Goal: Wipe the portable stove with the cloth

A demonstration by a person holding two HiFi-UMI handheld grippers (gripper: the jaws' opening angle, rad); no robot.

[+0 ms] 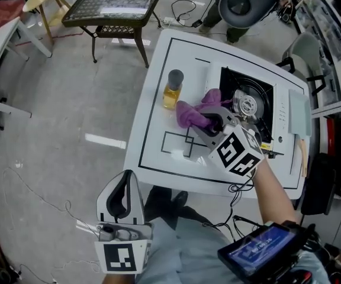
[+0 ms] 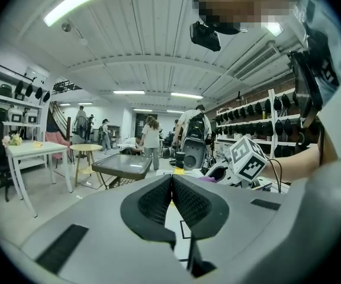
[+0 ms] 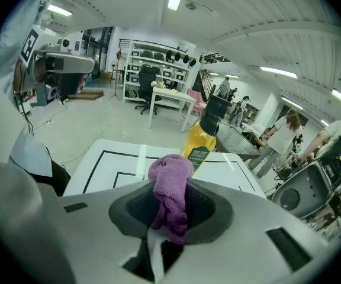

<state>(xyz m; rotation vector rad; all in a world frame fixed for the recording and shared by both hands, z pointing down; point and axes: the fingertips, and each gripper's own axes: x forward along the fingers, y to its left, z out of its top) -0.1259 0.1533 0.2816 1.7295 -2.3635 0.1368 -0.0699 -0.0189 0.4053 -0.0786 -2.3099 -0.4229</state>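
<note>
The right gripper (image 1: 213,123) pinches a crumpled purple terry cloth (image 1: 192,113) between its dark pads, a wad of it bulging out past the tips (image 3: 170,182). The cloth is over the white tabletop with black line markings (image 1: 153,136), at the left edge of the black portable stove in its white casing (image 1: 261,91) and just beside a clear bottle of yellow liquid with a dark cap (image 1: 171,90). The left gripper (image 1: 125,179) is held off the tabletop's near edge, its jaws pressed together on nothing (image 2: 171,185).
</note>
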